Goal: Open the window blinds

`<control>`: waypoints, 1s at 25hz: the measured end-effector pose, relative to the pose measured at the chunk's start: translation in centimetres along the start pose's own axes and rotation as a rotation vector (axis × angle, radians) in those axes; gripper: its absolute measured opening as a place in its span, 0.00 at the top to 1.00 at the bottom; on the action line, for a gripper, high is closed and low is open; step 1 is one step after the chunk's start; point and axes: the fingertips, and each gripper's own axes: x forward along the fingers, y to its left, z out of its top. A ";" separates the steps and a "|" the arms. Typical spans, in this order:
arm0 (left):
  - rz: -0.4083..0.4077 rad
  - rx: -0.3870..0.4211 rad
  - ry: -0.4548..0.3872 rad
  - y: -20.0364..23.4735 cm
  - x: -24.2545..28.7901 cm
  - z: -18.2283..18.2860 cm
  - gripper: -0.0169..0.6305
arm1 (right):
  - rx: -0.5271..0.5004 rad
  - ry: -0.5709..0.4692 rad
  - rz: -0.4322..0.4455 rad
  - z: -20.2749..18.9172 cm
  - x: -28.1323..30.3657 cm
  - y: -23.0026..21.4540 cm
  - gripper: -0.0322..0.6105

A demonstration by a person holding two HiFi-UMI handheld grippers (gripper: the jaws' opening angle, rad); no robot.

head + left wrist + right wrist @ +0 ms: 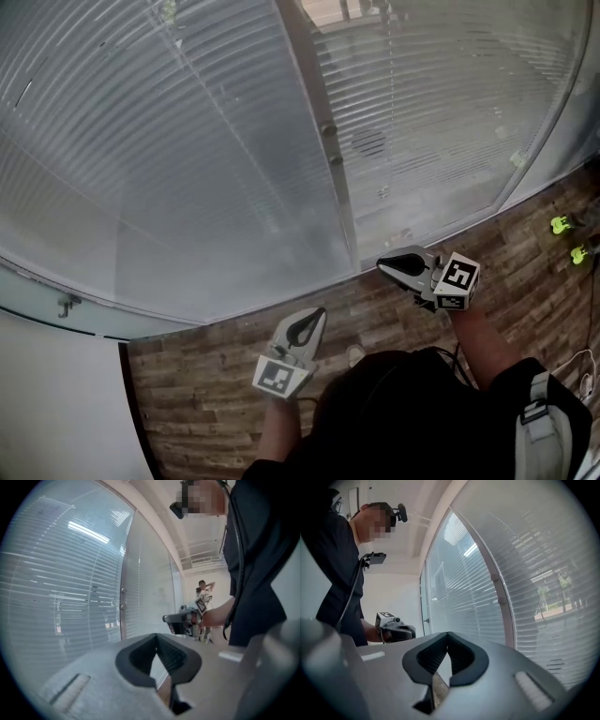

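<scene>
A person in a dark top stands on a wood-plank floor facing a tall window, with a hand-held gripper in each hand. The left gripper and the right gripper both point toward the glass. The fingers of each are pressed tip to tip with nothing between them, and neither touches the blinds. Those blinds hang lowered over both panes, one on either side of a pale upright frame post, and reach down close to the floor. Two small yellow-green objects lie on the floor at right.
</scene>
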 end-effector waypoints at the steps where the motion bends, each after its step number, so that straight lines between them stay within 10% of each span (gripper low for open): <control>1: -0.009 0.002 -0.002 0.6 0.1 0.2 0.97 | -0.014 -0.002 -0.002 0.1 0.3 -0.3 0.94; 25: -0.169 0.007 -0.050 6.3 0.8 1.0 0.97 | -0.118 -0.044 -0.226 3.6 4.7 -5.3 0.94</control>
